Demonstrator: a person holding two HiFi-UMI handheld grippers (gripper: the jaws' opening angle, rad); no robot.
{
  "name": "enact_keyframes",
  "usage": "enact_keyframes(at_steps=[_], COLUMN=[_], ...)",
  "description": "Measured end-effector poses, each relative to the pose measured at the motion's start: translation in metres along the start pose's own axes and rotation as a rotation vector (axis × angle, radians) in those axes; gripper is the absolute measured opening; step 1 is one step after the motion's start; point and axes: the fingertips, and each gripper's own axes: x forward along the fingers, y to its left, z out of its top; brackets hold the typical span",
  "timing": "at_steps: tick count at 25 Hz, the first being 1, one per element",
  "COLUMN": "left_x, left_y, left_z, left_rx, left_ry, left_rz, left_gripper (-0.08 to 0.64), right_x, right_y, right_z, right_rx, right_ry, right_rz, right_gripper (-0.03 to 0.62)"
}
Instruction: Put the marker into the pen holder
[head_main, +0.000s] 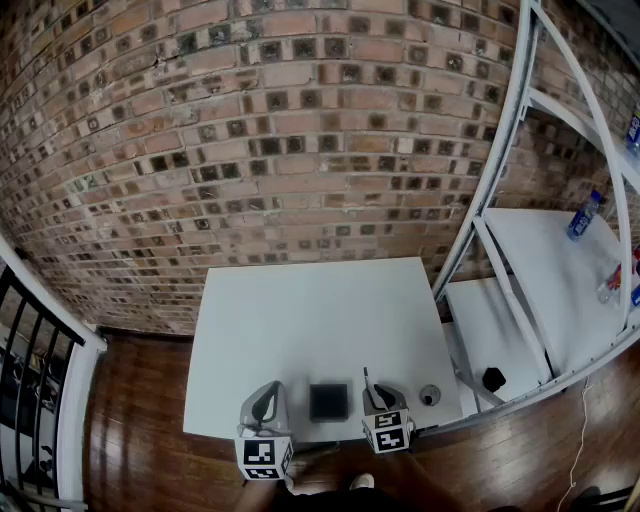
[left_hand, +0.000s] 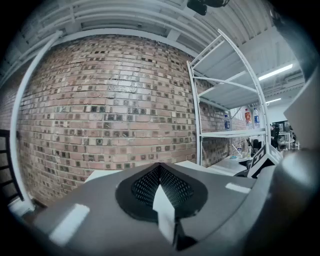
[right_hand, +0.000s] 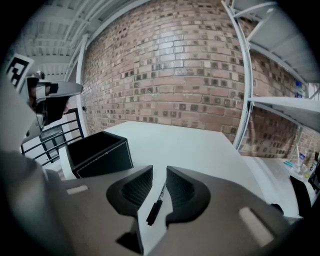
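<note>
While the left hand-held gripper (left_hand: 159, 170) was shut and empty, the marker (right_hand: 155, 209) was seen between the right hand-held gripper's (right_hand: 159, 174) parted jaws, near the pen holder (right_hand: 97, 152) on the desk (right_hand: 200, 147).

Lab-like workspace: brick wall (head_main: 280, 150), white shelving (head_main: 505, 140), white table (head_main: 320, 310), wood floor (head_main: 140, 420).

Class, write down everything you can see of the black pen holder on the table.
The pen holder is a small black box, square from above and open at the top. Its walls look like leather or an imitation, with pale stitching along the top rim and down one corner. It stands upright on the white table near the front edge, between the left gripper and the right gripper, touching neither. Nothing sticks out of it, and its inside looks dark.
</note>
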Motion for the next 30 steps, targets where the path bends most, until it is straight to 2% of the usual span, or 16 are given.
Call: enact_keyframes(at_steps=[8,14,18,26,30], left_x=[-0.001,-0.004,-0.007,-0.009,-0.007], left_y=[0.001,-0.002,0.001,0.005,0.003], left_z=[-0.009,-0.009,-0.010,-0.015,-0.014], left_rx=[0.011,0.026,0.024,0.018,0.021], left_ry=[0.022,0.029,0.027,0.042,0.042], left_rz=[-0.009,-0.022,-0.016,-0.005,-0.012], left_gripper=[0.014,0.014,0.014,0.014,0.014], right_x=[0.035,0.042,0.042,0.044,0.038], right_y=[-0.002,-0.006,-0.006,-0.016,-0.016], right_z=[-0.032,-0.053,-0.059,-0.067,-0.052], right_rx=[0.022,0.019,0.055,0.078,0.058], right_ry=[0.174,0.244,0.259,0.284,0.221], right_rz=[0.011,0.000,0.013,-0.013,-0.026], right_gripper=[0.084,0.075,0.069,0.046,0.044])
